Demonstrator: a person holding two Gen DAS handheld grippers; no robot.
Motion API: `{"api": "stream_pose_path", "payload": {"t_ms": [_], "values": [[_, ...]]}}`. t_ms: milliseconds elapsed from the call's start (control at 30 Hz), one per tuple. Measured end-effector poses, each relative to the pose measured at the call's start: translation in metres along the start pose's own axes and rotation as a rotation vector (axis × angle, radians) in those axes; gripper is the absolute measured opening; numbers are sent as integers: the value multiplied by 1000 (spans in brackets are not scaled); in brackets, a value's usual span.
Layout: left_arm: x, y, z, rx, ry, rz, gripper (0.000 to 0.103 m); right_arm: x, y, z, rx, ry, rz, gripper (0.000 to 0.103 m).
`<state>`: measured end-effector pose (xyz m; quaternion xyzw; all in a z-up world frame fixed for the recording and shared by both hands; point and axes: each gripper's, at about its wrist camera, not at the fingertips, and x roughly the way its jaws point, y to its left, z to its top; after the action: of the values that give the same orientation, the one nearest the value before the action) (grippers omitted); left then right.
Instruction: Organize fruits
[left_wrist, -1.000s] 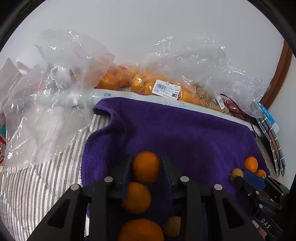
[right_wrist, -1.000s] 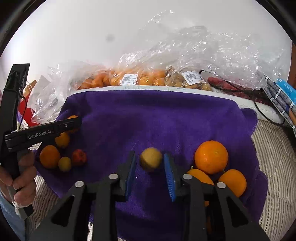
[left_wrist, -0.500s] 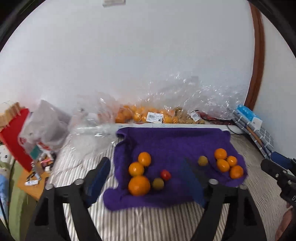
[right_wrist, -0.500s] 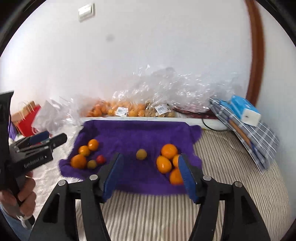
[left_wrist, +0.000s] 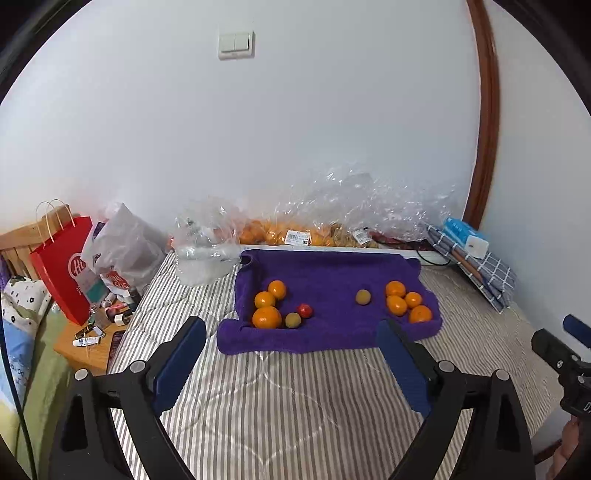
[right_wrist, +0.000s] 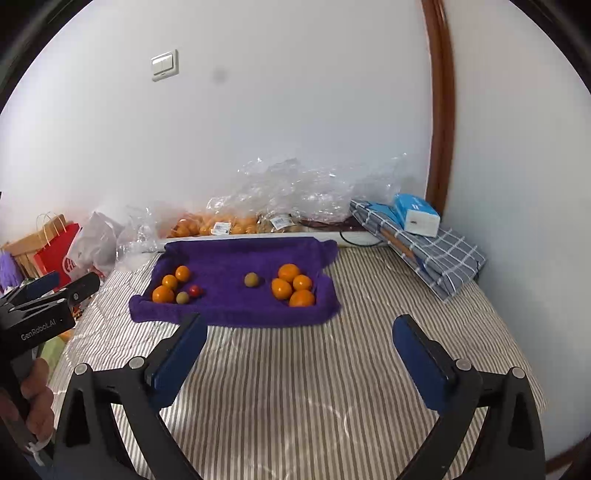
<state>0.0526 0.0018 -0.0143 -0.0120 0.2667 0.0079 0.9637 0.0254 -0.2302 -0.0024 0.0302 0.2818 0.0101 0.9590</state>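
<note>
We see a deep purple towel (left_wrist: 325, 280) on bedding (left_wrist: 295, 398) striped grey and white. On the towel's left lie three orange oranges (left_wrist: 266, 316), a red fruit (left_wrist: 305, 310) and a dull yellow-green one (left_wrist: 293, 320); another yellow-green fruit (left_wrist: 363, 297) lies mid-towel, and four orange ones (left_wrist: 397, 304) at right. Far right, a navy cloth (right_wrist: 439, 254) checked in white carries a blue and white box (right_wrist: 415, 214). At far left stands a red bag (left_wrist: 64, 258) with a white logo. Our grippers' pads (right_wrist: 177, 358) are blue on black arms.
</note>
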Motion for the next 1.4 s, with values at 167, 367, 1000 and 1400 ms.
{"api": "stream_pose_path", "payload": {"t_ms": [167, 367, 1000, 1400], "values": [[-13, -2, -3, 5, -3, 3, 95, -14, -5, -8, 24, 4, -1, 99], [-21, -4, -2, 7, -12, 3, 95, -21, -5, -10, 35, 5, -4, 99], [-22, 1, -3, 9, -4, 33, 95, -25, -3, -11, 52, -1, -18, 99], [-21, 2, -6, 4, -2, 30, 95, -25, -2, -12, 54, -3, -14, 99]]}}
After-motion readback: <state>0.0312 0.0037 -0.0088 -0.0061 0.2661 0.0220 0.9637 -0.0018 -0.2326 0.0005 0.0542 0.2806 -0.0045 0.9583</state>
